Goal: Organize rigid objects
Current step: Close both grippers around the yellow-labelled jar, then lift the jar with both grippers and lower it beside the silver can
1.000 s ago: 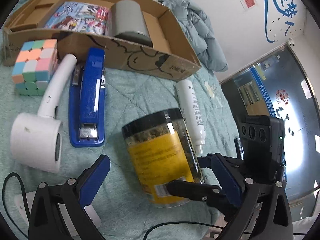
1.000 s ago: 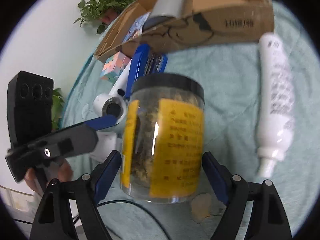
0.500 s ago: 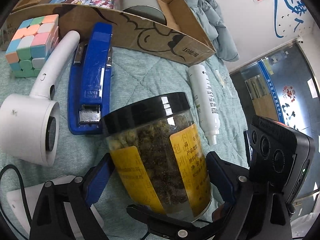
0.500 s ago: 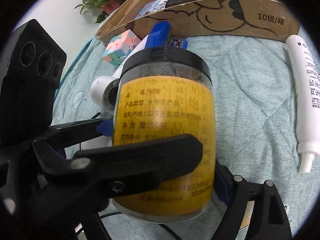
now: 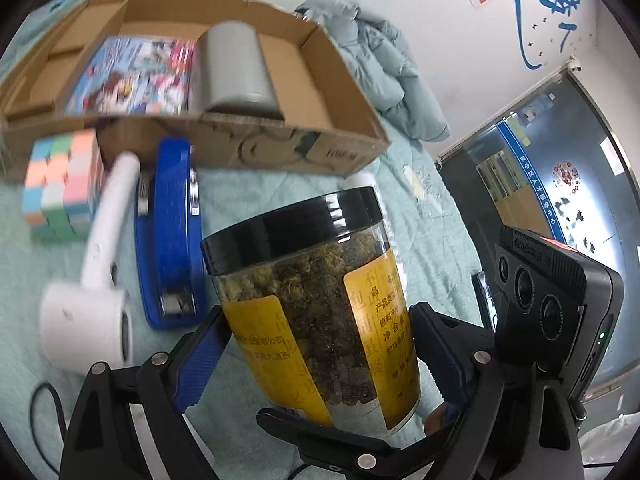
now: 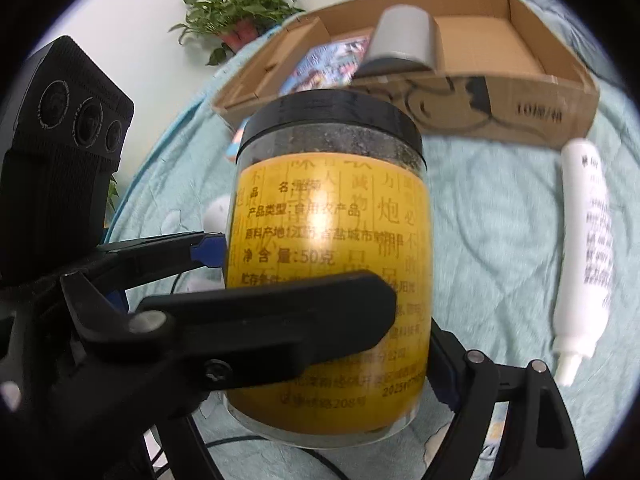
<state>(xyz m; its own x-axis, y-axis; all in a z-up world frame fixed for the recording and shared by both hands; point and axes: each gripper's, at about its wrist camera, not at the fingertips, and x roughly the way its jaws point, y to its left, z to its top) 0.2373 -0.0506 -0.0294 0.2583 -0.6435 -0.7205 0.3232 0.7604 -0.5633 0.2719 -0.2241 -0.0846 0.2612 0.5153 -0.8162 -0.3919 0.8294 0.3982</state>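
Note:
A clear jar [image 5: 316,312] with a black lid, a yellow label and dried flowers inside is held upright above the bed; it also shows in the right wrist view [image 6: 332,264]. My left gripper [image 5: 316,352] is shut on its lower body, blue pads on both sides. My right gripper [image 6: 332,364] is shut on the same jar from the other side. The open cardboard box [image 5: 340,148] lies behind, holding a colourful book [image 5: 132,76] and a grey cylinder [image 5: 236,68].
On the green quilt lie a blue stapler [image 5: 172,232], a white hair dryer [image 5: 96,280], a pastel cube [image 5: 60,184] and a white bottle [image 6: 584,264]. A grey jacket [image 5: 384,68] lies behind the box. A potted plant [image 6: 236,12] stands by the wall.
The jar has been lifted off the quilt with both grippers around it. It stands higher and nearer the box than before.

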